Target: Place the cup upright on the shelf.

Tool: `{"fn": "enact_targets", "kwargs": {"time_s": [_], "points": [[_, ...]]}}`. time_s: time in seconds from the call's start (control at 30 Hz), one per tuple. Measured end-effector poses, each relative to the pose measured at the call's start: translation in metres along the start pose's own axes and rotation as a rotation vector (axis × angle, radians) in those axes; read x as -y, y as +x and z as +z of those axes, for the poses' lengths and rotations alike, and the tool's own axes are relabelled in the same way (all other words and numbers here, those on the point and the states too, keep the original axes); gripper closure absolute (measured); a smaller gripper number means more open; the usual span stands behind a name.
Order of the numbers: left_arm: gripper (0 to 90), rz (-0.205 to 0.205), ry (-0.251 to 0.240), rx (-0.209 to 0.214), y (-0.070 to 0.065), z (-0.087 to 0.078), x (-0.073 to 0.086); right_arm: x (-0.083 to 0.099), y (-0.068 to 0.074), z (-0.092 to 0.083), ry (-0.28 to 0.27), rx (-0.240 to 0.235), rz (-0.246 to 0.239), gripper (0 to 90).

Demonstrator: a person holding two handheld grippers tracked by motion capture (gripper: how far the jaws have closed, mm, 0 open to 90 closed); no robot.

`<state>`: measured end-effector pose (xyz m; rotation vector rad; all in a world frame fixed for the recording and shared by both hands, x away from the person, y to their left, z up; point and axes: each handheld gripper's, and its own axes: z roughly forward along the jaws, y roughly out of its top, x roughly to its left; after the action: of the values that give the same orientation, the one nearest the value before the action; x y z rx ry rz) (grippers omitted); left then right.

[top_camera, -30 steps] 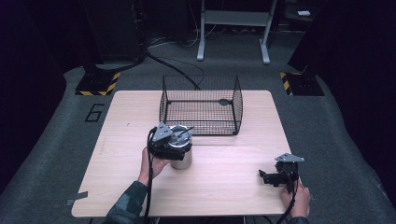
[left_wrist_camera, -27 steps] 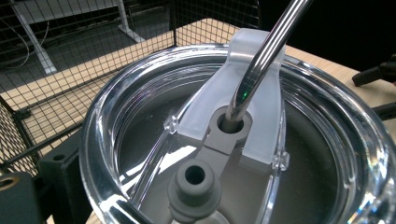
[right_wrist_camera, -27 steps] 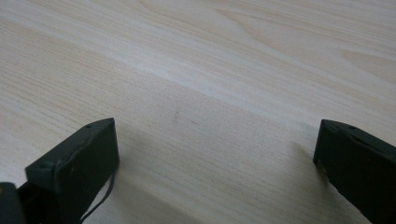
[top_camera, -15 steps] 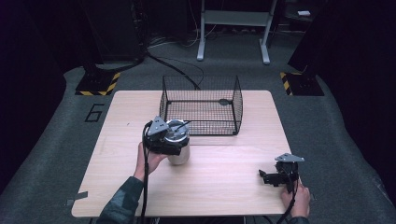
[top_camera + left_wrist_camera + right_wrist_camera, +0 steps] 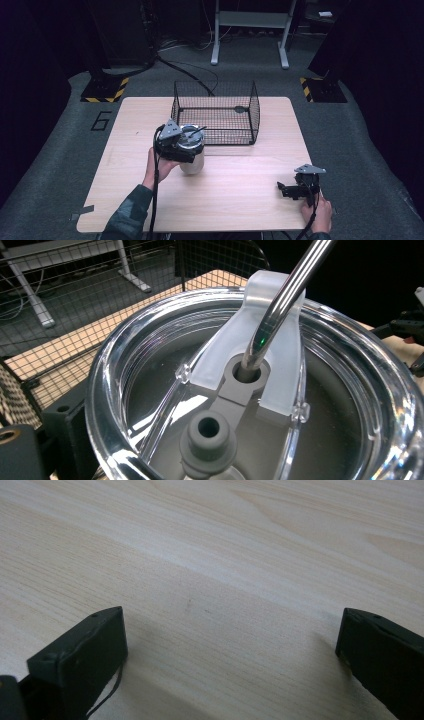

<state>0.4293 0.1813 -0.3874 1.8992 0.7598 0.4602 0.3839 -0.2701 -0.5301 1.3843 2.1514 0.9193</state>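
Observation:
A steel tumbler (image 5: 193, 161) with a clear lid (image 5: 345, 405) and a metal straw (image 5: 282, 300) stands just in front of the wire basket. My left gripper (image 5: 186, 149) is clamped around its upper part from the left. One black jaw shows beside the lid at the lower left of the left gripper view. My right gripper (image 5: 283, 190) rests low at the table's front right, its jaws wide apart over bare wood (image 5: 230, 645) with nothing between them.
A black wire basket (image 5: 255, 116) with an open top stands at the back middle of the wooden table (image 5: 240, 205). Dark floor, cables and a stand's legs (image 5: 249, 35) lie beyond the far edge.
My left gripper and the tumbler have shifted slightly away from the person, toward the basket. The right gripper has stayed put.

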Motion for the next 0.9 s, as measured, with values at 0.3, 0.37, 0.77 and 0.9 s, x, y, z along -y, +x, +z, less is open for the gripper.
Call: {"fn": "enact_targets", "kwargs": {"time_s": [0.3, 0.37, 0.77, 0.9], "points": [[3.6, 0.021, -0.036, 0.024, 0.000, -0.005, -0.021, 0.000, 0.000, 0.000, -0.001, 0.000, -0.005, 0.0], [3.6, 0.020, -0.030, 0.026, 0.001, -0.007, -0.026, 0.000, 0.000, 0.000, 0.000, 0.000, 0.001, 0.0], [3.6, 0.021, -0.030, 0.037, 0.005, -0.016, -0.046, 0.000, 0.000, 0.000, 0.002, 0.000, 0.005, 0.0], [3.6, 0.013, -0.035, 0.036, 0.006, -0.017, -0.053, 0.000, 0.000, 0.000, 0.001, 0.000, 0.004, 0.0]]}}
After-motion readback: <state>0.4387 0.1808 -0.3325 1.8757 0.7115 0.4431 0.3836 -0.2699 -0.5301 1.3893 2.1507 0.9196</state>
